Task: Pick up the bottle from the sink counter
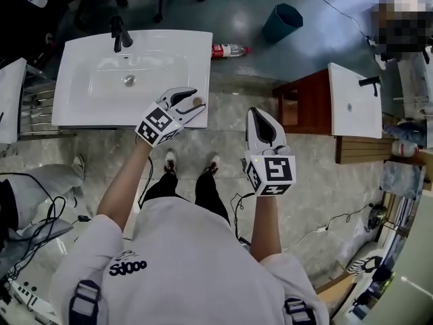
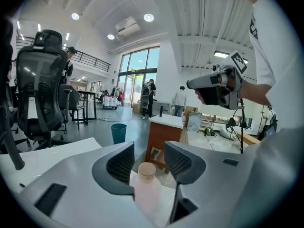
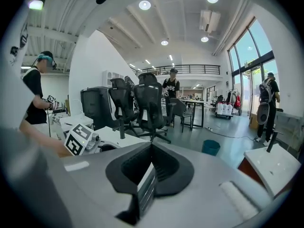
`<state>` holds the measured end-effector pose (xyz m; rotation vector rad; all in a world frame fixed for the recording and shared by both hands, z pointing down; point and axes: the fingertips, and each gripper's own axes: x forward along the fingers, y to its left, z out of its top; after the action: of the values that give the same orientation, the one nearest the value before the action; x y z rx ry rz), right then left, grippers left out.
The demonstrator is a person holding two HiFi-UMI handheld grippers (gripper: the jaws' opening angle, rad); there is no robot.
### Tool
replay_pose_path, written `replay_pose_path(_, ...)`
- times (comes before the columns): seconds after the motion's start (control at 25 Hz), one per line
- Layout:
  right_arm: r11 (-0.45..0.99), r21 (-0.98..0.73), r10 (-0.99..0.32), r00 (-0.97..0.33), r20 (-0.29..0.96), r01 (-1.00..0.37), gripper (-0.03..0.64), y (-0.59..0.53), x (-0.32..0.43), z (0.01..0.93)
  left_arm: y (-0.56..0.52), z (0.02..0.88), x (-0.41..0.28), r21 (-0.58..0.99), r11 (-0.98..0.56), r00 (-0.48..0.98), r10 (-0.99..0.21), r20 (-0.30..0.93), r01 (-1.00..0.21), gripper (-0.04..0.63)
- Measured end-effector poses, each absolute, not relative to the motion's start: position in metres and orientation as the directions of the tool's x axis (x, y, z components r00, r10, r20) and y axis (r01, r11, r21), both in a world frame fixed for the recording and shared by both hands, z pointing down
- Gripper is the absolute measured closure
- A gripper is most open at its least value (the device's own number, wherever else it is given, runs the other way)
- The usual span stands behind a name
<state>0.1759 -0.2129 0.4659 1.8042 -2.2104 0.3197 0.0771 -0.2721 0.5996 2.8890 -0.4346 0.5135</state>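
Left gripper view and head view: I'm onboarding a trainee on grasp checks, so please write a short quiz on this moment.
1. True or false: the left gripper is clamped shut on the bottle.
2. On which corner of the sink counter does the bottle stand, seen from the person? A) far left B) near right C) far right
3. What sits between the right gripper's jaws?

Key:
1. False. The jaws stand apart with the bottle between them, and the pads are not pressing it.
2. B.
3. Nothing. The jaws are together, off to the side of the counter.
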Motion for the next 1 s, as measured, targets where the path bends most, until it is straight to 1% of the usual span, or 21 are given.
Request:
replay_pose_path(0.36, 0.189, 0.001, -0.900, -0.172, 0.401, -0.982, 0.606, -0.202, 0.181, 0.490, -0.266, 0.643, 0.087, 0.041, -0.952, 0.867, -0.258, 0.427, -0.304, 0.397)
replay_pose_path(1.0, 0.140, 0.005, -0.887, -0.123, 0.445, -0.990, 0.606, -0.182, 0.173, 0.507, -0.266, 0.679, 0.100, -0.005, -0.960, 0.857, -0.252, 0.449, -0.279, 0.410)
